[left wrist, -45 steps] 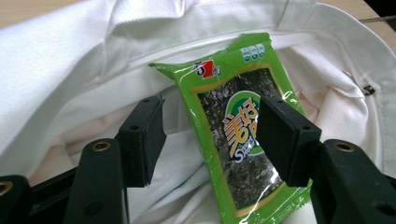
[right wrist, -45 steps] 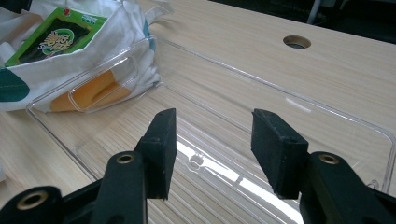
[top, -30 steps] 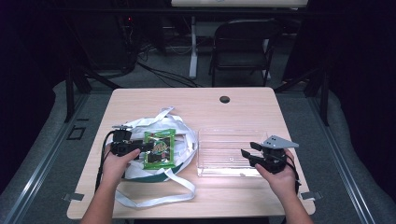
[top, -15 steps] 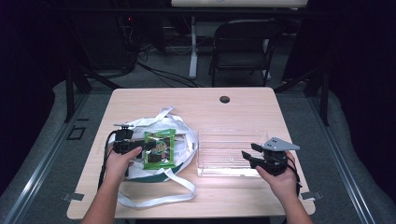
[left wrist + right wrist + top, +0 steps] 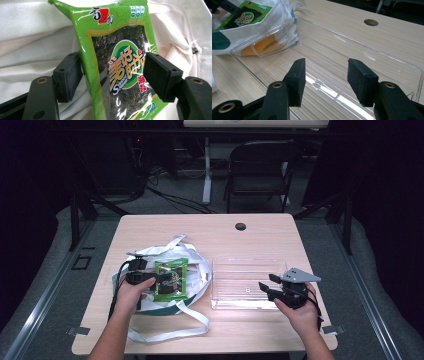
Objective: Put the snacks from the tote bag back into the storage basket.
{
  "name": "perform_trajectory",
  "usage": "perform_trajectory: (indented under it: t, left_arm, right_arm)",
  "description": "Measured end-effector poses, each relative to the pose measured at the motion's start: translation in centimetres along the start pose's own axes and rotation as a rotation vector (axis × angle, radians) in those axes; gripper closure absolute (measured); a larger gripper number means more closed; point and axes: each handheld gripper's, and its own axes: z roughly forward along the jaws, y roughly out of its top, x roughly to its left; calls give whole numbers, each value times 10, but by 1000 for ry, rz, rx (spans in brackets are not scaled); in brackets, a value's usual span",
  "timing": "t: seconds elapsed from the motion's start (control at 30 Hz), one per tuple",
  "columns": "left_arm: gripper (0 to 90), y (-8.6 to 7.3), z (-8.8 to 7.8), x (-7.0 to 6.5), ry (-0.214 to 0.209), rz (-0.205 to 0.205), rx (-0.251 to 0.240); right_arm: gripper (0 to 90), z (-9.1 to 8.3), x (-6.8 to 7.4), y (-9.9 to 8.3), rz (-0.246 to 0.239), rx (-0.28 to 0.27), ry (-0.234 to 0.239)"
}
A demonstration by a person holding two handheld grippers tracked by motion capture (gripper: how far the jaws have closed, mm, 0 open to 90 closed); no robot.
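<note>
Care is what the left gripper (image 5: 113, 72) needs, jaws just spread with the seaweed packet (image 5: 117, 60) loose between them on the white bag (image 5: 195, 270), while the right gripper (image 5: 325, 80) waits open-jawed over the clear tray (image 5: 387, 57).

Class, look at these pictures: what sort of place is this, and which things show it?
Probably a recording lab or workshop, not a home: a bare wooden table with a cable hole, a folding chair behind it, loose cables across the floor and dark surroundings.
</note>
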Motion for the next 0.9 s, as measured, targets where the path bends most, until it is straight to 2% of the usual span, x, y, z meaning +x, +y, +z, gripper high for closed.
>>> perform_trajectory:
  t: [0.1,0.37,0.73,0.8,0.9]
  left_arm:
    - [304,0,3,1,-14,-11,16]
    - [307,0,13,2,-30,-9,64]
    - [385,0,13,0,-36,2,82]
    - [425,0,12,0,-39,18,85]
    - [465,0,9,1,-47,17,76]
  right_arm:
    - [489,0,1,0,-5,-2,-1]
    - [490,-1,0,-1,0,-4,-3]
    - [486,-2,0,-2,4,-8,-4]
    - [486,-2,0,-2,3,-6,-4]
    - [486,-2,0,-2,0,-4,-5]
